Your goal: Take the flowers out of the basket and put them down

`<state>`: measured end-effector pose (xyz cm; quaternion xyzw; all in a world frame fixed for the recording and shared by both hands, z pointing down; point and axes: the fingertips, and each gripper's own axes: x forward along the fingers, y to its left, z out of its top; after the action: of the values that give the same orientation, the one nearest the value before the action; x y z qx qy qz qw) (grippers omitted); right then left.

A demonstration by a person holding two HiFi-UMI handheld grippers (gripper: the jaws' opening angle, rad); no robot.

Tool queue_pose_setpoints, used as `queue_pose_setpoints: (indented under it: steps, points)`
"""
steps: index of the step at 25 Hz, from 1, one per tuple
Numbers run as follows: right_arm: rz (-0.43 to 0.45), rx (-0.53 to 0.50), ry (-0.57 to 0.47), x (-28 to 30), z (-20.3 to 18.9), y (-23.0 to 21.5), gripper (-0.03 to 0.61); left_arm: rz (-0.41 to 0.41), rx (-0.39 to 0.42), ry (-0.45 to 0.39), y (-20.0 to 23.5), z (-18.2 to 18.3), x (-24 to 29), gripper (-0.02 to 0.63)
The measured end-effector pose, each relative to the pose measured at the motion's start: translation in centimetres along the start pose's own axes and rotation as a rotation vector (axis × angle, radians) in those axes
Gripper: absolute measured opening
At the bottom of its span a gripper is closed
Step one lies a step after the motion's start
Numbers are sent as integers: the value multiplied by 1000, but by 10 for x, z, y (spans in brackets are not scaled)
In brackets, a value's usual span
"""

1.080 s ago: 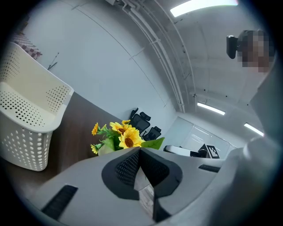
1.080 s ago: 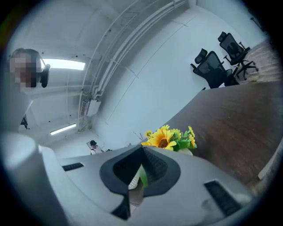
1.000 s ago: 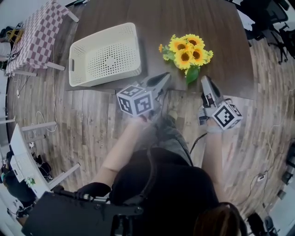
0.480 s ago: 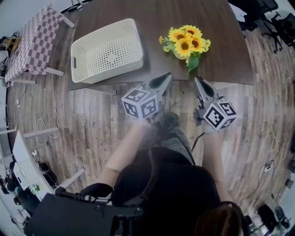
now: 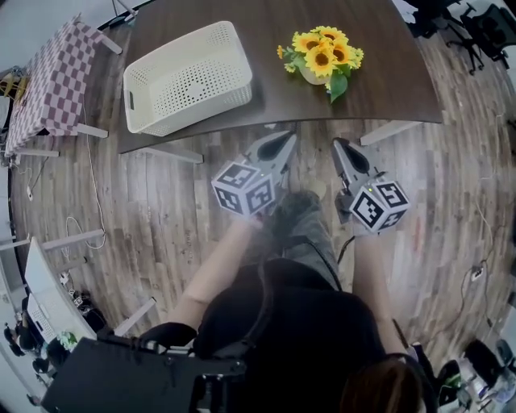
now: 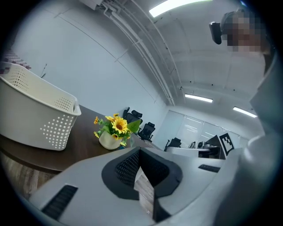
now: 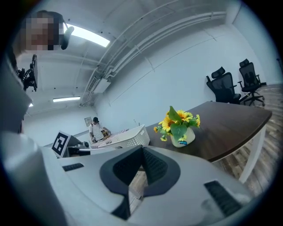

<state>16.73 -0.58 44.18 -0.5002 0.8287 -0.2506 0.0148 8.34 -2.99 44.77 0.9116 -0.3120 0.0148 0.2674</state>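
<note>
A bunch of yellow sunflowers in a small white pot (image 5: 318,55) stands upright on the dark wooden table (image 5: 387,89), to the right of the white perforated basket (image 5: 185,77). The basket looks empty. Both grippers hover over the floor in front of the table's near edge, apart from the flowers. My left gripper (image 5: 280,143) is shut with nothing in it, and so is my right gripper (image 5: 339,148). The left gripper view shows the flowers (image 6: 112,130) beside the basket (image 6: 35,112), beyond the closed left gripper (image 6: 140,153). The right gripper view shows the flowers (image 7: 179,126) and basket (image 7: 128,137) past the closed right gripper (image 7: 142,151).
A table with a checkered cloth (image 5: 48,73) stands at the far left. Black office chairs (image 5: 484,24) crowd the far right corner. Wood plank floor (image 5: 161,210) lies under the grippers. A person (image 7: 94,128) stands far off in the room.
Both grippers have drawn back from the table's edge toward the person, still shut. The flowers and the basket have stayed where they were on the table.
</note>
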Motion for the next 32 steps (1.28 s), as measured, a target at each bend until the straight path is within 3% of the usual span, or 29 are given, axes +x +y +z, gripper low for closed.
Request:
queue_pose_setpoints:
  steps: [7,14,32]
  points:
    - [25,-11,-4,-12,-17,21,0,15,22,-7,-8,-7,-27,0]
    - [100,-111,-4,-19,-6,50,0,50,47,-83,-25,4,-48,0]
    - [172,-177,13,-122,-37,92,0,89,53,-142,-125,-49,-96,0]
